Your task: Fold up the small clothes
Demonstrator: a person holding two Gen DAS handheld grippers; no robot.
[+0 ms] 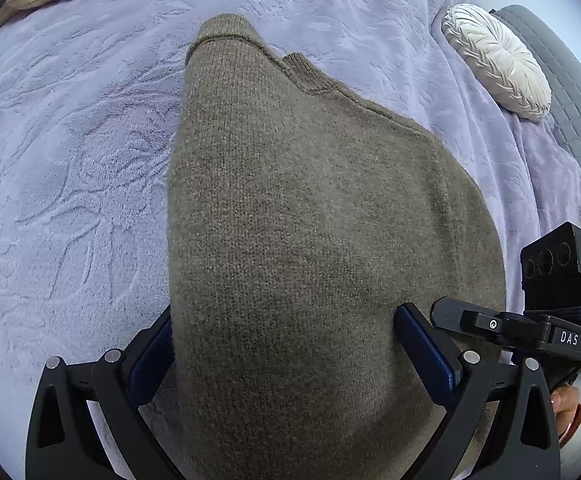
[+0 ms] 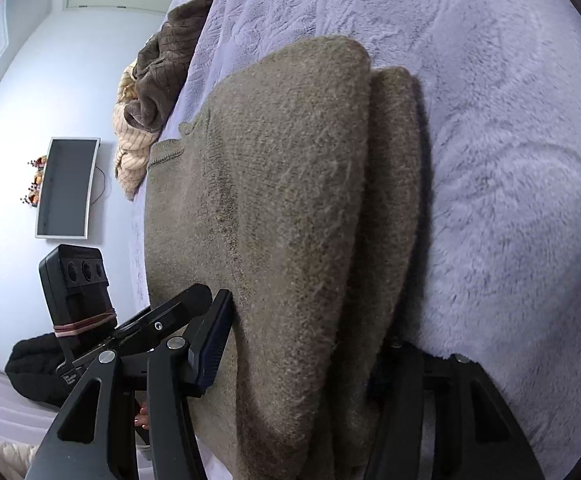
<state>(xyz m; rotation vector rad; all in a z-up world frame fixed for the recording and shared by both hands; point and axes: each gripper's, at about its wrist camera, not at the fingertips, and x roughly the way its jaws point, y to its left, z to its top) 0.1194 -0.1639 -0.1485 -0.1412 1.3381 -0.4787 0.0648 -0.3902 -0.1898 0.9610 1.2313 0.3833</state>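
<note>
Left wrist view. Item: olive-brown knitted sweater (image 1: 310,220), folded into a narrow stack, lying on the lilac bedspread (image 1: 70,180). Left gripper (image 1: 282,344): jaws spread wide, one finger at each long side of the sweater's near end, the right pad (image 1: 426,352) touching the knit; whether the left pad presses cannot be told. Round white cushion (image 1: 498,60) well right of the sweater's far end.

Right wrist view. Same sweater (image 2: 290,220), layered, its folded edges stacked on the right. Right gripper (image 2: 302,360): half open, astride the thick stack; the left pad (image 2: 210,344) lies against it, the right finger hidden behind cloth, so grip unconfirmed. Brown and cream garment heap (image 2: 150,80) beyond the sweater's far left corner.

Risk: the bulky layers could slip apart and the fold unroll if one side lifts ahead of the other.
</note>
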